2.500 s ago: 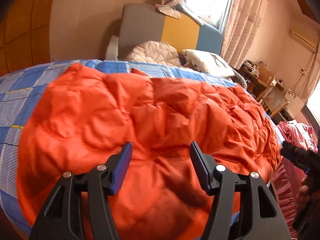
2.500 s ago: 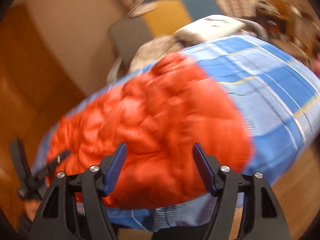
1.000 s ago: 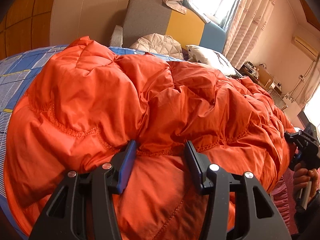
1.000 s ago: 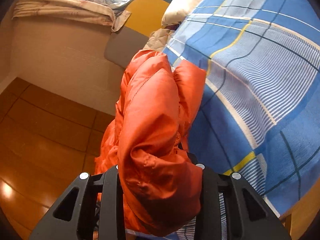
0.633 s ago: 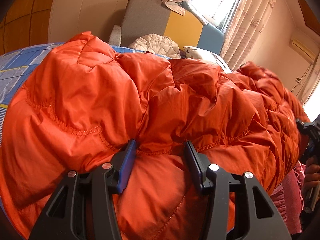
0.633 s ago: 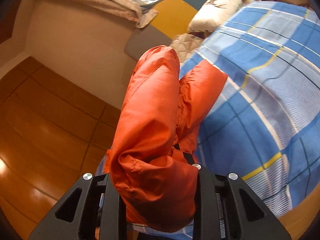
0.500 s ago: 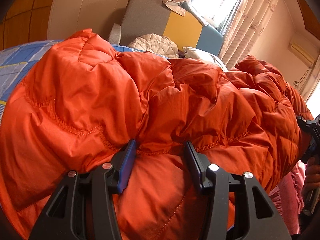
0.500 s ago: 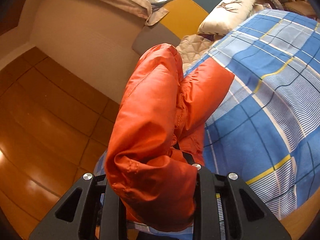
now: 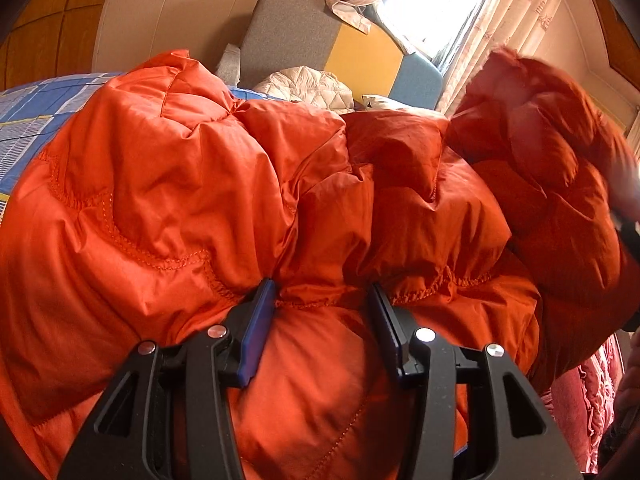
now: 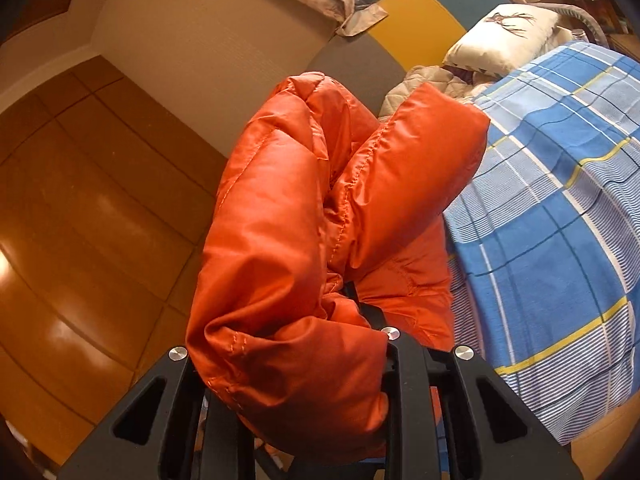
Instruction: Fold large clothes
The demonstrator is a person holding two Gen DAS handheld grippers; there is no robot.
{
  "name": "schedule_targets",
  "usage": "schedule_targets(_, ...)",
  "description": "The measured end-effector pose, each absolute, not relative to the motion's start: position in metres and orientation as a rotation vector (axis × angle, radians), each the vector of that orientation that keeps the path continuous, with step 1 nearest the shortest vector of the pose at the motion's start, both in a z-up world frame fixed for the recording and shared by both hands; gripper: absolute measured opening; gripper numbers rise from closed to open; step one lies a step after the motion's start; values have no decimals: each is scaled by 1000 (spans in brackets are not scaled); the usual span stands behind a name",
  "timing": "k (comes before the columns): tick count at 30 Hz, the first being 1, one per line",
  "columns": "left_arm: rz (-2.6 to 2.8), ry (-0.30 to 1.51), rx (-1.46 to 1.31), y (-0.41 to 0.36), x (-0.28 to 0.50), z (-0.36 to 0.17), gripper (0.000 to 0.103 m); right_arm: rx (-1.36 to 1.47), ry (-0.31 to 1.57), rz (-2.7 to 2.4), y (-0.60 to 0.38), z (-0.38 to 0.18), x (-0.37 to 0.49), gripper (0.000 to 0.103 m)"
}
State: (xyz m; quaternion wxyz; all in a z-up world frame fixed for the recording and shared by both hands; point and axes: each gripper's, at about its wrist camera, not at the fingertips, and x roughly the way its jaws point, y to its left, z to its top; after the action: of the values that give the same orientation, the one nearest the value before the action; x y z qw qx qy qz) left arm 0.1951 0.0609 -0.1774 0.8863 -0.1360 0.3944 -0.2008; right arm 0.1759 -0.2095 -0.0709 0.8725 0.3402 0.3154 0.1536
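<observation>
An orange quilted down jacket (image 9: pixel 192 200) lies bunched on the blue plaid bed (image 9: pixel 28 116). My left gripper (image 9: pixel 320 300) is shut on a thick fold of it along a stitched seam; its blue-padded fingers (image 9: pixel 260 320) press into the fabric. My right gripper (image 10: pixel 304 360) is shut on the jacket's other end (image 10: pixel 304 220), which is lifted off the bed and drapes over its fingers, hiding them. In the left wrist view that lifted end (image 9: pixel 560 168) shows blurred at the right, raised above the rest.
A grey, yellow and blue headboard (image 9: pixel 360 56) stands at the far end, with a white quilt (image 9: pixel 312 84) and a pillow (image 10: pixel 508 28) below it. A curtained window (image 9: pixel 460 8) is behind. Pink fabric (image 9: pixel 580 392) hangs at the right. Wooden wall panels (image 10: pixel 80 220) are on the left.
My right gripper has lifted its end of the jacket higher and carried it over toward the middle. My left gripper has stayed shut on its fold, almost still.
</observation>
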Motion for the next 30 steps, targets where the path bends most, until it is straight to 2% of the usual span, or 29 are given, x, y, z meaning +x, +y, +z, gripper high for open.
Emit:
schedule_targets(16, -447, 814, -344, 67, 187, -178, 45, 539, 730, 447, -96, -63, 182, 21)
schedule_targets(25, -494, 813, -428, 97, 165, -167, 41, 414, 765, 429, -50, -72, 181, 21)
schedule_targets(30, -488, 789, -486, 130, 142, -158, 49, 400, 771, 411, -43, -73, 184, 21)
